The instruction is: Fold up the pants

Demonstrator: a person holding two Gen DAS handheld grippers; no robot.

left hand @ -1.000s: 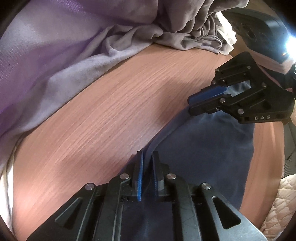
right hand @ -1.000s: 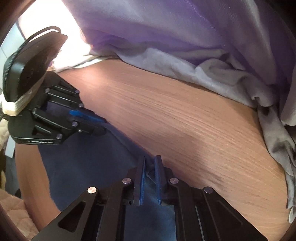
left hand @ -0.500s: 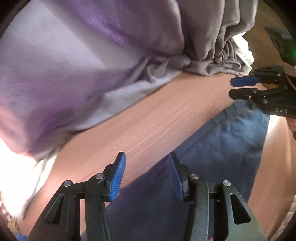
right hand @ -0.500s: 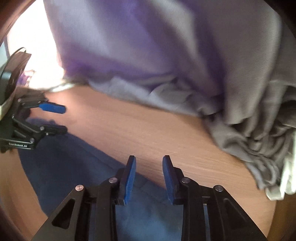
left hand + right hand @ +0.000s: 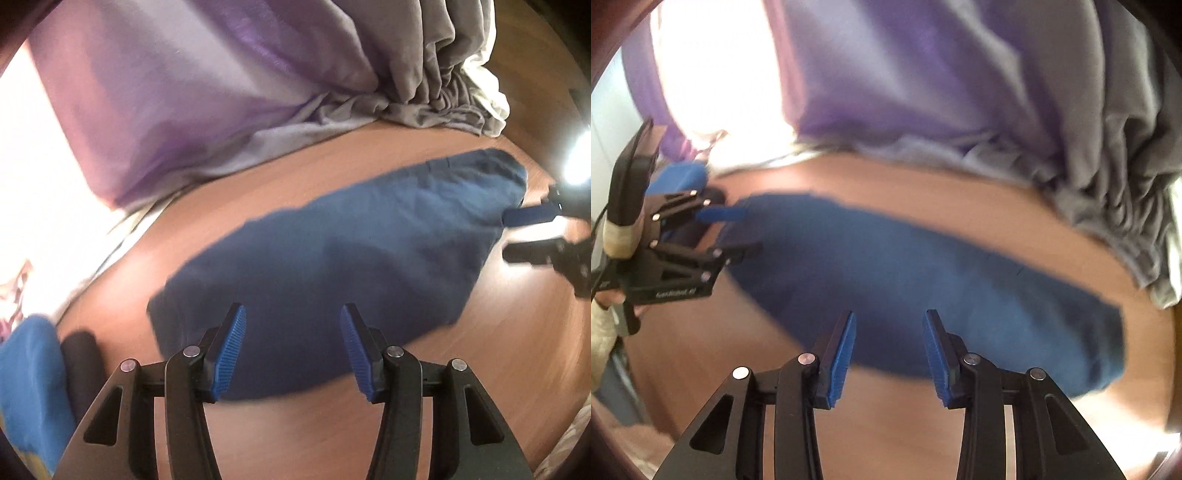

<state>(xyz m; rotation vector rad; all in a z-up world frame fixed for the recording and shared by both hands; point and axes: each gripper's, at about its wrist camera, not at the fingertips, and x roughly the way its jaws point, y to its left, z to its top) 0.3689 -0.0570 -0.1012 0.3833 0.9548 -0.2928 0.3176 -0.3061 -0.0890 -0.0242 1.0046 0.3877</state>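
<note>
With both the left tongs (image 5: pixel 291 349) and right tongs (image 5: pixel 888 356) opening and empty above the blue pants (image 5: pixel 340 254) lying folded on the worktop (image 5: pixel 332 424), we judge a fold just laid, and next must regrip the end at nine o'clock.

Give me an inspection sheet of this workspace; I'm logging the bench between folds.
Surface: wooden table, bare around the cloth.
Job's things: dark blue pants lying flat in a folded band, held by neither gripper.
Clutter: grey-purple fabric heaped along the far edge; a blue item at the left end, too blurred to name.
Grippers: left gripper and right gripper above the pants, jaws opening, nothing between the pads.
Cables: a thin dark cable behind the left gripper.
Surroundings: strong glare beyond the table; otherwise blurred.
</note>
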